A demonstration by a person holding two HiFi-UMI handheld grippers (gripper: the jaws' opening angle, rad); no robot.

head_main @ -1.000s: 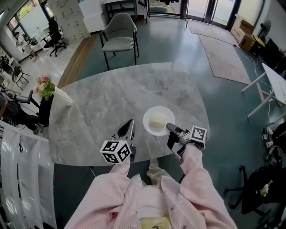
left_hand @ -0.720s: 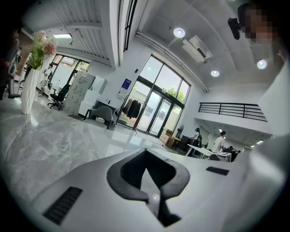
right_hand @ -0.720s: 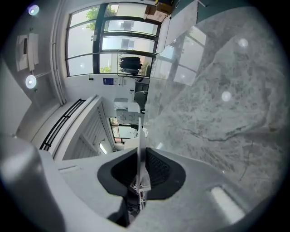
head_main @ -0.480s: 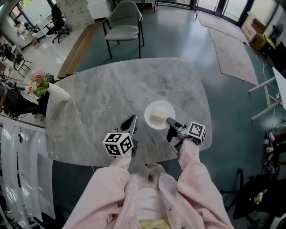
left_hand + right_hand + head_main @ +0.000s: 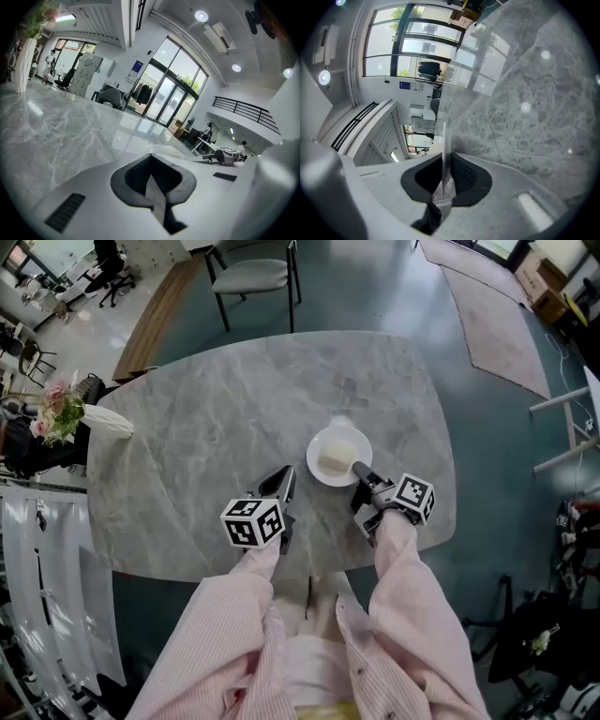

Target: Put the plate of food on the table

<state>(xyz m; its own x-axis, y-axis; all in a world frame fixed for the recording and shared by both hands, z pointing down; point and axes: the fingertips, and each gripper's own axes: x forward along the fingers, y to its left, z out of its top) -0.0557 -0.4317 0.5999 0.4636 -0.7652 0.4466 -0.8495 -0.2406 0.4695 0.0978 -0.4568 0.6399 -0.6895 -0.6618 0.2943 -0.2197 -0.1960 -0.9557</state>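
A white plate [image 5: 327,440] with a pale block of food [image 5: 337,457] sits low over the grey marble table [image 5: 216,418], right of its middle; whether it rests on the top I cannot tell. My right gripper [image 5: 357,468] is shut on the plate's near rim. In the right gripper view that rim [image 5: 443,140] runs edge-on between the dark pads of the right gripper [image 5: 444,180]. My left gripper [image 5: 284,476] hovers just left of the plate, shut and holding nothing. The left gripper view shows the left gripper [image 5: 152,176] with its pads together above the marble.
A white vase [image 5: 105,422] with pink flowers [image 5: 52,407] lies at the table's left edge. A grey chair [image 5: 251,273] stands beyond the far side. The table's near edge [image 5: 187,570] runs just below the grippers. A rug [image 5: 497,315] lies on the floor to the right.
Both grippers have come down and gone further in over the table, the right one carrying the plate with it. The plate now lies closer to the marble.
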